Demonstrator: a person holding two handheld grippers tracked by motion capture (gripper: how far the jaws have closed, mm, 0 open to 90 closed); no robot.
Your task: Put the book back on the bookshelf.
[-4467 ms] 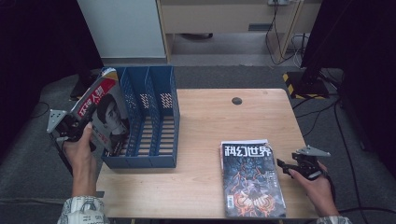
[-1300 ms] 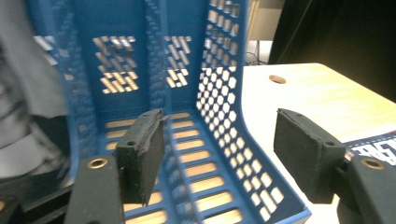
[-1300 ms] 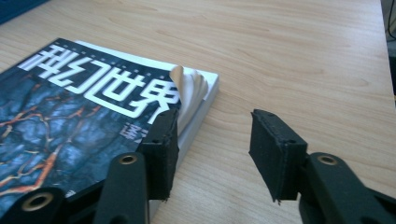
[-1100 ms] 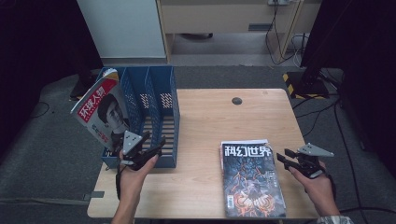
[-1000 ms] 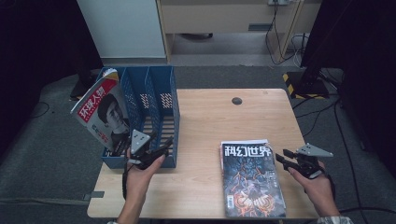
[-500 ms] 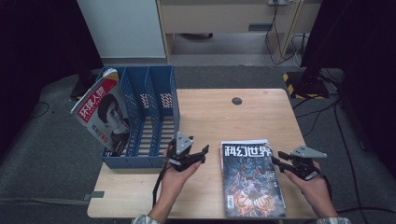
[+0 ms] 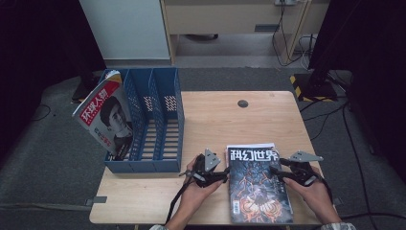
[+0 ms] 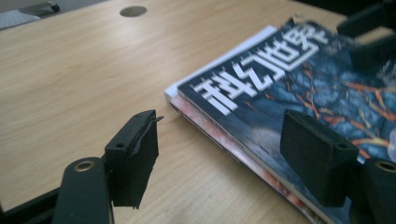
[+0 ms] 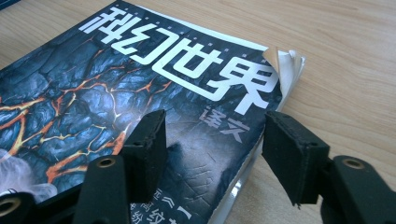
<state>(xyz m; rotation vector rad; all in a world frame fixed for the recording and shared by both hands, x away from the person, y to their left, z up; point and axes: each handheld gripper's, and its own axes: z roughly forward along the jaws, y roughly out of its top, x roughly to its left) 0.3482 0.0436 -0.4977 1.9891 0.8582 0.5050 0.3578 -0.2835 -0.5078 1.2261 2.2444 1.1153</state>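
Note:
A dark magazine [image 7: 256, 184] with a blue-and-orange cover and white characters lies on top of another near the table's front edge. My left gripper [image 7: 220, 175] stands open at its left edge; in the left gripper view [image 8: 219, 140] the pads straddle that edge [image 8: 299, 93] without touching it. My right gripper [image 7: 277, 173] is at the right edge. Its jaws have just been opening. In the right gripper view [image 9: 215, 135] one pad hovers over the cover [image 9: 116, 93] and the other past the edge, neither pressing it.
A blue file rack [image 7: 158, 120] with three slots stands at the table's left side. A red magazine with a portrait [image 7: 103, 117] leans in its leftmost slot. A round cable hole [image 7: 242, 103] sits at the back of the wooden table [image 7: 215, 120].
My left hand let go of the portrait magazine at the rack and moved right and down to the dark magazine's left edge. The right gripper stayed put and its jaws widened.

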